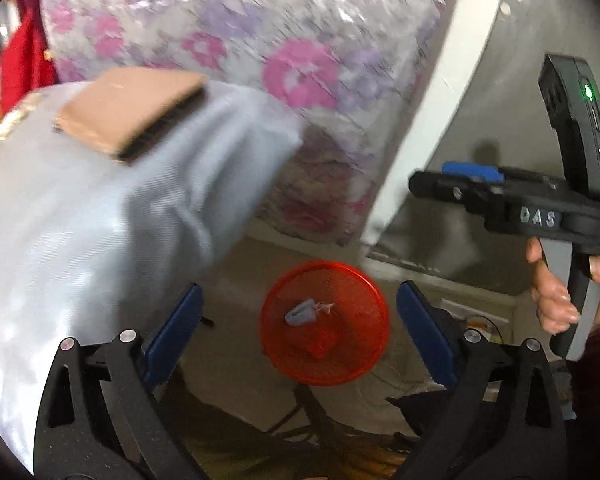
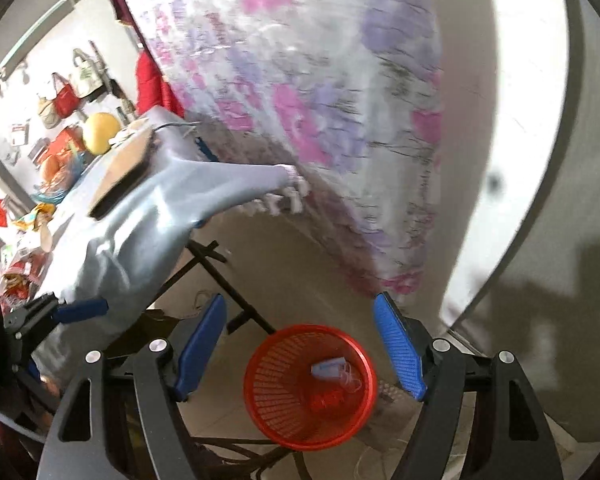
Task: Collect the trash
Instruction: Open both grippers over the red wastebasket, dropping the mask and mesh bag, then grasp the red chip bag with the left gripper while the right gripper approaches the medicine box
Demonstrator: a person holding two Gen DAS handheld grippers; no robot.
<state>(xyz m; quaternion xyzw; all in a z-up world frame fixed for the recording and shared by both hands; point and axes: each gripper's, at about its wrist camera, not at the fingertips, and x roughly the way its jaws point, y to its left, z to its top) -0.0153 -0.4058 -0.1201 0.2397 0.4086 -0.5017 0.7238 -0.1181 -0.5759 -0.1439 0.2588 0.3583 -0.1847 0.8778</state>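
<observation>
While both hand-held grippers gape, seemingly crumpled trash (image 2: 329,369) lies in red basket (image 2: 276,396).

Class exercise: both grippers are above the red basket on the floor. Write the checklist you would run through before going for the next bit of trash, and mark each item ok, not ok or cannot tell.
1. Left gripper empty, jaws apart: ok.
2. Right gripper empty, jaws apart: ok.
3. Red basket upright on the floor, mouth unobstructed: ok.
4. Earlier trash landed inside: ok, a small bluish piece lies in the basket.
5. Next piece located: ok, a flat cardboard piece lies on the grey-blue tablecloth; whether it counts as trash, cannot tell.
6. Path from the basket to the cardboard free: cannot tell, the pictures are blurred.
</observation>
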